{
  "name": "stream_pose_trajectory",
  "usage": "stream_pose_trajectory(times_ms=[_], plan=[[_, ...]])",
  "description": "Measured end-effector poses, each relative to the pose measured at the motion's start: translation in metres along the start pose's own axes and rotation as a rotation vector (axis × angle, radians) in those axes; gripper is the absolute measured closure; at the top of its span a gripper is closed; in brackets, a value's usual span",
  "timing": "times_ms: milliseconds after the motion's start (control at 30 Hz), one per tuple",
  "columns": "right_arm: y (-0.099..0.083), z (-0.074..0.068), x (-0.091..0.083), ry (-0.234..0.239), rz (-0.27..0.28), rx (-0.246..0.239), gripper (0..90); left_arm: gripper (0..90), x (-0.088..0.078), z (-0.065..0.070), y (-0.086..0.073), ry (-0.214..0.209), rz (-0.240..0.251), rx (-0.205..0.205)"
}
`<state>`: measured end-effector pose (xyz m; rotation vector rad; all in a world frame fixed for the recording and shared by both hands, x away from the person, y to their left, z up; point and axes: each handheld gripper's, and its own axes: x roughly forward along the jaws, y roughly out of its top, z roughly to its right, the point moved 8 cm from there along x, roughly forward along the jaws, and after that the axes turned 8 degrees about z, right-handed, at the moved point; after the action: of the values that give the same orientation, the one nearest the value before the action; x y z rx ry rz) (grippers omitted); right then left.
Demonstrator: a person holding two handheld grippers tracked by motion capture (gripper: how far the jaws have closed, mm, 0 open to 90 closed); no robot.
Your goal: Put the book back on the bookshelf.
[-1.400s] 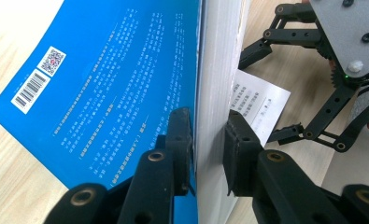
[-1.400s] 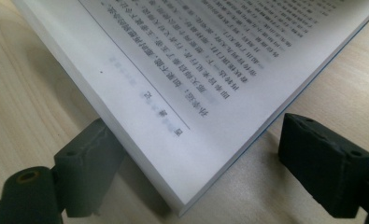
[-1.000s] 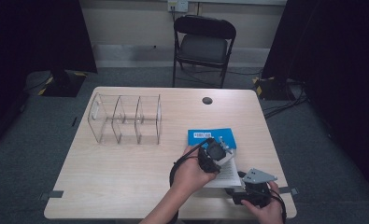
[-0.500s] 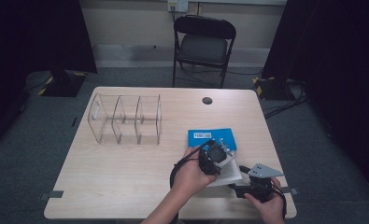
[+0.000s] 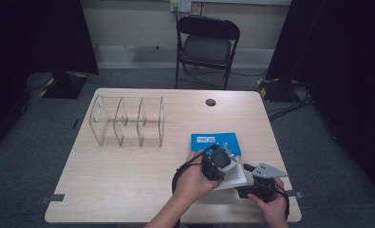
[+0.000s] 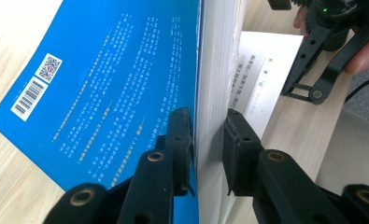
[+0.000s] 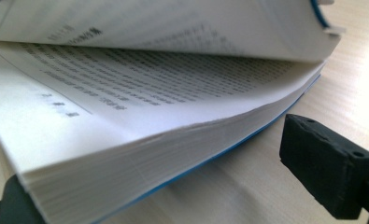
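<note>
One book (image 5: 217,142) on the table (image 5: 128,190), blue-covered, lying open near the right front corner. I see it in the left gripper view (image 6: 112,79) with my left gripper (image 6: 208,140) clamped on a raised sheaf of pages together with the blue cover: one pad sits on the blue cover side, the other on the white page edge, and both press in. That sheaf stands nearly upright off the rest of the book. The printed page below it lies flat on the wood.

From the right gripper view the book (image 7: 149,116) is just ahead of my right gripper (image 7: 173,196), its lower stack of pages fanned at the fore-edge and lying between the jaws. The jaws have just been opening; they stand wide, one pad (image 7: 327,163) clear of the paper on the table side, the other low at the left edge under the page corner. I cannot see either pad pressing.

Count: two grippers, one book, one clear organiser (image 5: 128,121) with three compartments, one folding chair (image 5: 206,45) beyond the far edge, one dark round cap (image 5: 210,102) set in the tabletop.

Pose, high view: my left hand (image 5: 192,178) reaches in from the bottom, its gripper (image 5: 218,156) angled forward and right over the book. My right hand (image 5: 268,206) sits low at the front edge, its gripper (image 5: 244,178) pointing left at the book's near corner, grey plate on top.
</note>
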<state>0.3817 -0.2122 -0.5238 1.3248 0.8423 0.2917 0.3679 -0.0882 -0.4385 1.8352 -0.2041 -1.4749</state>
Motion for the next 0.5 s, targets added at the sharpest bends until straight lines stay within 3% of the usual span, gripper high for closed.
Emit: stream_pose_trajectory(times_ms=[200,333,500], plan=[[0.006,-0.002,0.000,-0.008,0.008,-0.029,13.7,73.8,0.005,0.005,-0.006,-0.013,-0.012,0.017],[0.007,-0.003,-0.001,0.019,0.018,-0.028,13.6,74.3,-0.004,0.005,-0.002,-0.008,-0.016,0.031],[0.025,-0.006,-0.008,0.037,0.068,-0.061,12.5,75.3,-0.021,0.002,0.010,-0.005,-0.002,0.025]])
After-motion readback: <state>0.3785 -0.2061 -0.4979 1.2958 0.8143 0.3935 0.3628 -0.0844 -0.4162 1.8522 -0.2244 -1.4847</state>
